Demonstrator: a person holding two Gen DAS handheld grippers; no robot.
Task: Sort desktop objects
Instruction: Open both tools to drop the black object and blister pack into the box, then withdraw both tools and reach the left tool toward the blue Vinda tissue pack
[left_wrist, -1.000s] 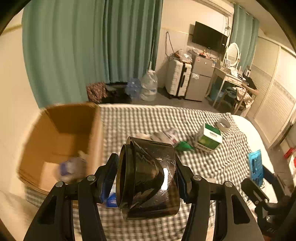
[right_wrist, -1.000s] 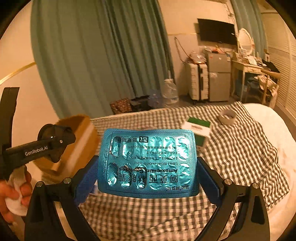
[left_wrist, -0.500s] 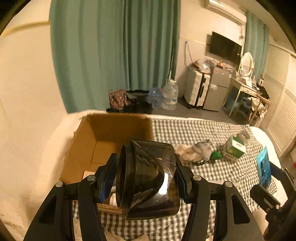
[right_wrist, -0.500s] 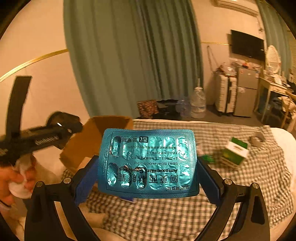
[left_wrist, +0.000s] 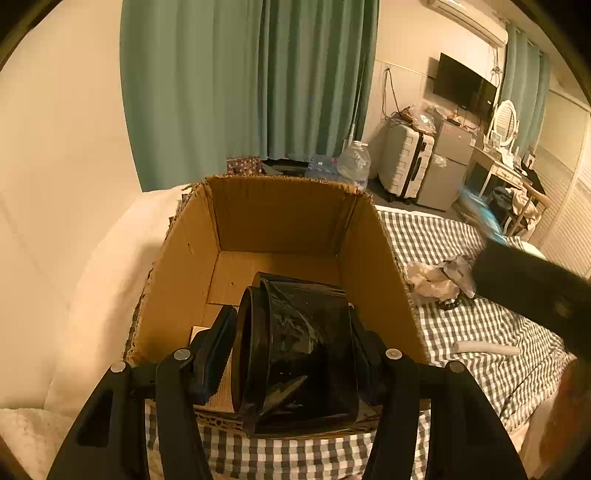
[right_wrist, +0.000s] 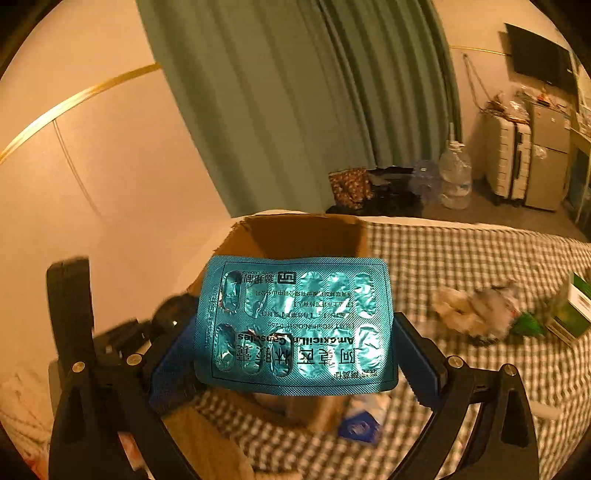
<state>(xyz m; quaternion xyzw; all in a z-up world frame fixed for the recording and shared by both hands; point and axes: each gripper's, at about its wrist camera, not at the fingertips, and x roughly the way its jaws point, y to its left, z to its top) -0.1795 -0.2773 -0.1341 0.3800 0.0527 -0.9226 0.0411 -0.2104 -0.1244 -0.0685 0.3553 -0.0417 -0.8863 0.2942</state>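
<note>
Left wrist view: left gripper (left_wrist: 293, 354) half-open, clamping black cup (left_wrist: 295, 354) over cardboard box (left_wrist: 184, 258). Right gripper (right_wrist: 295, 328) pinches blister pack (right_wrist: 295, 325) by its edges nearby. Risk: crowding grippers collide; pack buckles and slips.

Both grippers: black frames with silver screws and blue-padded jaws.

The black cup (left_wrist: 295, 347) hides most of the floor of the cardboard box (left_wrist: 273, 218), the pill sheet (right_wrist: 295, 325) covers the box's middle (only its rim peeks out), and the crumpled wrappers (right_wrist: 476, 310) look smeared.
</note>
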